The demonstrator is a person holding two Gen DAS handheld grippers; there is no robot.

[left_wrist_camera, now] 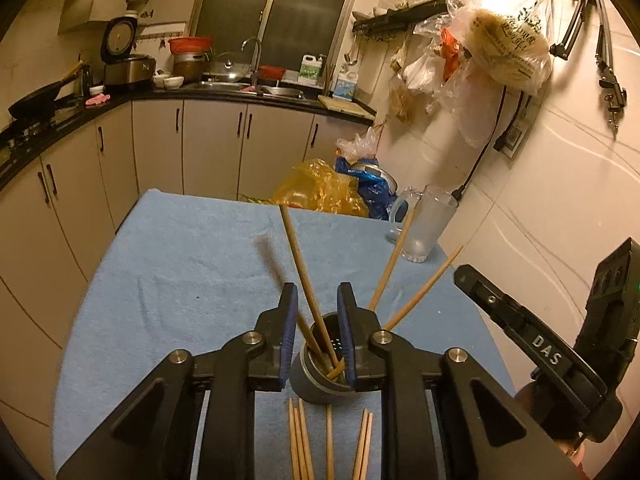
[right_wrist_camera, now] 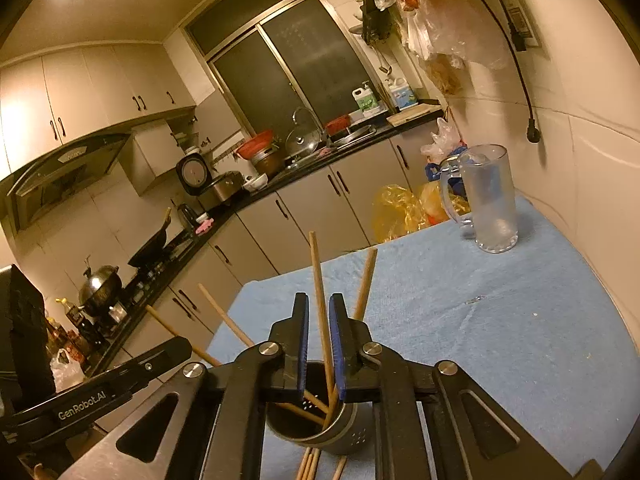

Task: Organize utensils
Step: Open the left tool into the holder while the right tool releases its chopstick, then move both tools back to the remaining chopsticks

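A dark metal perforated utensil cup stands on the blue cloth and holds several wooden chopsticks leaning outward. More chopsticks lie loose on the cloth in front of it. My left gripper is open above the cup, a chopstick rising between its blue pads without contact. In the right wrist view the cup sits below my right gripper, whose jaws stand narrowly apart around one upright chopstick. Loose chopsticks lie beneath it.
A frosted glass mug stands at the table's far right by the tiled wall; it also shows in the right wrist view. Yellow and blue plastic bags lie beyond the table's far edge. Kitchen counter and cabinets lie behind.
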